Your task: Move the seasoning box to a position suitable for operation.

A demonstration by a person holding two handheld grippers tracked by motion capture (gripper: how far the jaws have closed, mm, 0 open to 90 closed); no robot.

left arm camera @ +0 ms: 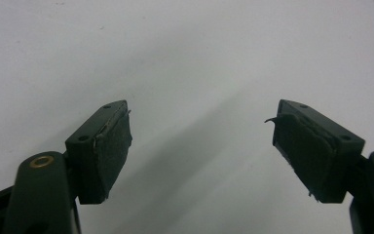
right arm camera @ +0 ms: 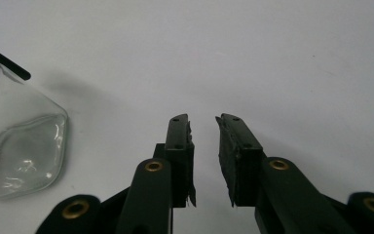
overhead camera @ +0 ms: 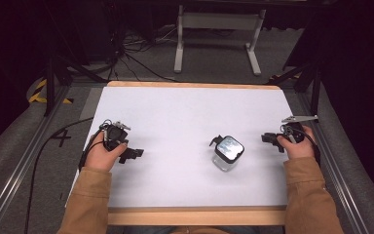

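Glass jar cut off at edge

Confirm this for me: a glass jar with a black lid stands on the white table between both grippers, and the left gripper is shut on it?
Not quite. The jar stands free on the table. The left gripper has its fingers wide apart over bare table, as the left gripper view shows. The rest holds.

Looked like a lab/test rig: white tabletop w/ metal frame rails, loose cables, dark surroundings.
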